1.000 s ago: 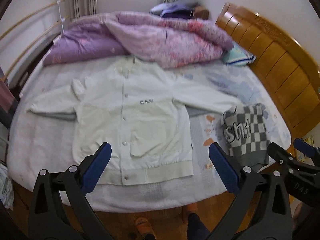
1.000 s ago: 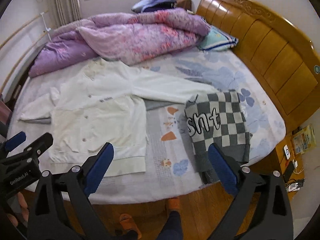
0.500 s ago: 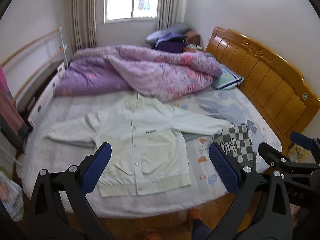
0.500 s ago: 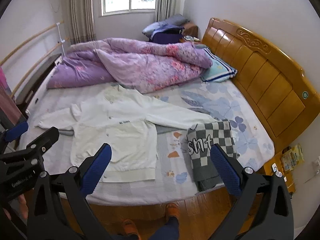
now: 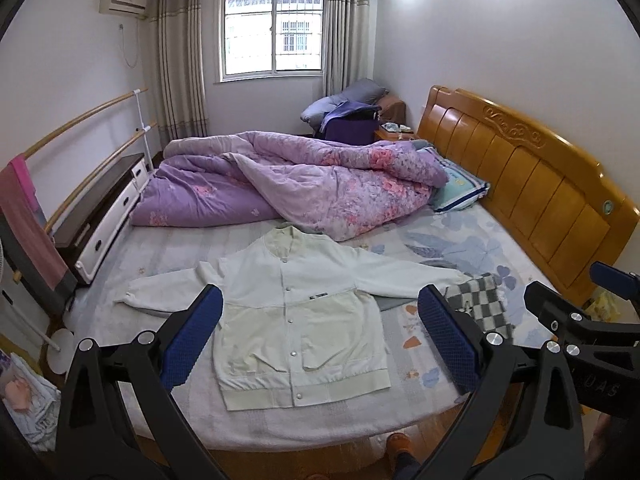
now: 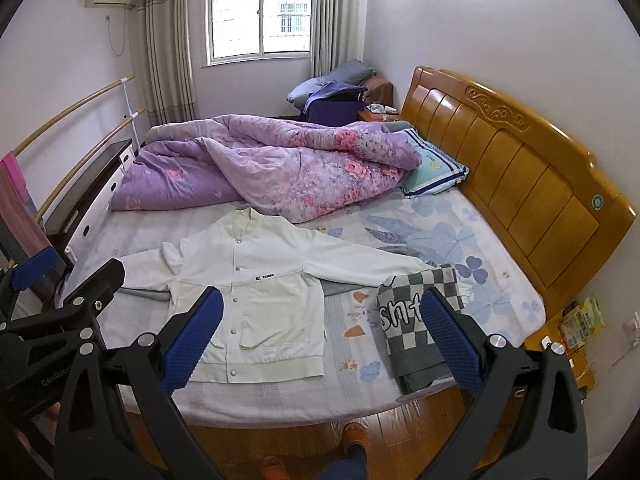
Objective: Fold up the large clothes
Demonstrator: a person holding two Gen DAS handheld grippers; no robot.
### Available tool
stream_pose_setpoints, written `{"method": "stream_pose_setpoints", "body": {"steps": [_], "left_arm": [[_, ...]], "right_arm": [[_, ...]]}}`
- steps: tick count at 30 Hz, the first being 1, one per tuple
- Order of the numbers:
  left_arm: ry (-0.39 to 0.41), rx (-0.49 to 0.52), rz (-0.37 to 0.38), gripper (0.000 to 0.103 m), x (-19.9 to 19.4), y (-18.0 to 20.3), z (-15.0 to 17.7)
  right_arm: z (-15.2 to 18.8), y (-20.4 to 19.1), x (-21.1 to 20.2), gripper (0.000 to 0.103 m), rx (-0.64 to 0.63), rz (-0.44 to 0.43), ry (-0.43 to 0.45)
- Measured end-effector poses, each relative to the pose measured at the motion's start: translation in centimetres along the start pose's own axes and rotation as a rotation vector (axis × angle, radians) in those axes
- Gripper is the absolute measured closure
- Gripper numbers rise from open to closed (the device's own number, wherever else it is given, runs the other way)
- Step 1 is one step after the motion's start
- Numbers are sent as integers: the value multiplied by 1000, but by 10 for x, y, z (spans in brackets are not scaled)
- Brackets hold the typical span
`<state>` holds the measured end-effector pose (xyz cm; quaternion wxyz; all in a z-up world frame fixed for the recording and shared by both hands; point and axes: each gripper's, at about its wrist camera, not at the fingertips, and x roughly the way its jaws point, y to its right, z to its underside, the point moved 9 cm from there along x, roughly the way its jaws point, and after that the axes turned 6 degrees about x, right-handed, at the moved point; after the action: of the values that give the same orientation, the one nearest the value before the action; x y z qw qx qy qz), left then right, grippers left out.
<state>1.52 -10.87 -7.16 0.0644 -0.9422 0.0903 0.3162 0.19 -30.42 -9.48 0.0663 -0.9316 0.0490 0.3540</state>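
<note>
Left wrist view: left gripper [image 5: 320, 336] held up off the bed, blue pads spread wide, nothing between them. White jacket [image 5: 298, 312] lies face up on the bed sheet [image 5: 180, 248], buttoned, both sleeves out to the sides, hem toward the near mattress edge. Nothing folded on it, so I'd call this the pre-fold stage, jacket laid out and waiting. Right gripper [image 5: 600, 300] pokes in at the right edge, well apart from the cloth; can't tell its spread from here.

Next move probably needs both grippers down to a sleeve or shoulder, pinch, carry it across the chest.

Right wrist view: right gripper [image 6: 320, 332] also in the air, pads wide apart, empty. Jacket sits left of centre. Its right-hand sleeve runs up to the checked sweater [image 6: 420, 320], which looks already folded; the cuff seems to touch or tuck under it, can't tell which. Likely snag when that sleeve gets lifted.

Room: purple quilt [image 6: 260, 168] bunched just beyond the collar, so little slack that way. Bare sheet between jacket and sweater, and a strip by the near edge. Hem lies close to the mattress edge, wood floor [image 6: 260, 448] below, person's feet there. Headboard [image 6: 520, 160] well off to the right.
</note>
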Motion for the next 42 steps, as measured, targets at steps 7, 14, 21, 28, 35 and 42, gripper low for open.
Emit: {"method": "stream_pose_setpoints", "body": {"steps": [7, 14, 21, 28, 35, 42], "left_arm": [[26, 1, -2, 5, -24, -2, -9], [36, -7, -25, 5, -33, -3, -18], [33, -24, -45, 5, -32, -4, -23], [26, -29, -37, 5, -27, 2, -25], [18, -20, -26, 5, -23, 9, -25], [8, -17, -20, 5, -19, 12, -22]], "right_arm": [[-5, -6, -18, 8, -6, 4, 39], [-11, -10, -23, 8, -20, -12, 46], [-12, -13, -22, 8, -47, -20, 46], [-15, -7, -21, 8, -52, -9, 44], [-15, -1, -20, 8, -38, -1, 39], [-14, 3, -19, 8, -32, 7, 33]]}}
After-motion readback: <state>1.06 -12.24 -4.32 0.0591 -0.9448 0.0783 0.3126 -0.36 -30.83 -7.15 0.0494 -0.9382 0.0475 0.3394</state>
